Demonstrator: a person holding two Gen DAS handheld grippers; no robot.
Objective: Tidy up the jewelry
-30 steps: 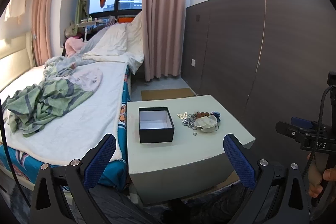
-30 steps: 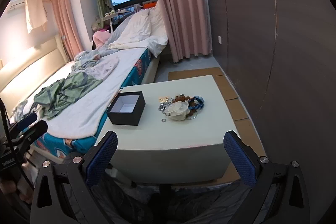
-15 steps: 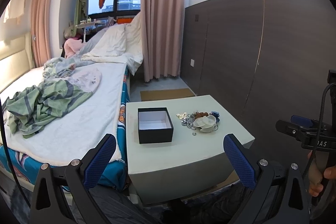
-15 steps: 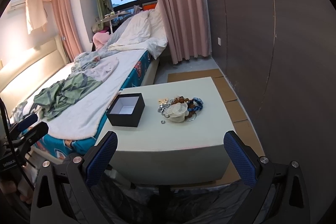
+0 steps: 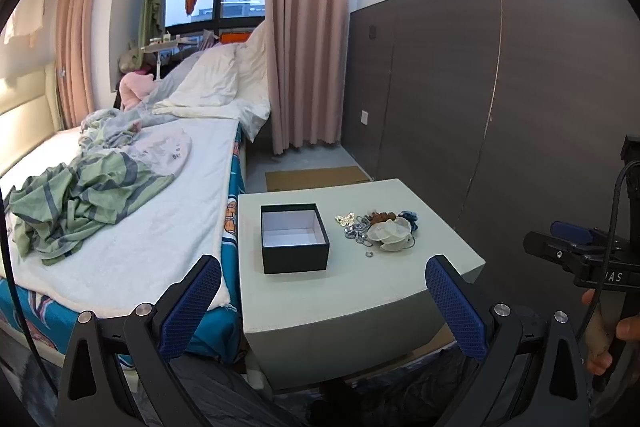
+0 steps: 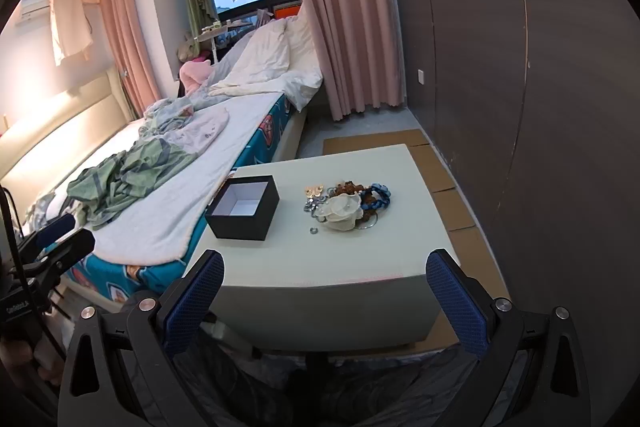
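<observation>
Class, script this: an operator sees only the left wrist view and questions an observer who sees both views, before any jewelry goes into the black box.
Operator: Are the right tongs open? I only see them side-on at my edge.
Observer: Yes. In the right wrist view their blue pads stand wide apart with nothing between them, short of the table.
Operator: What is the blue scrap behind the white flower-shaped piece?
Observer: A blue braided loop, lying on the pile's wall side against that white piece.
</observation>
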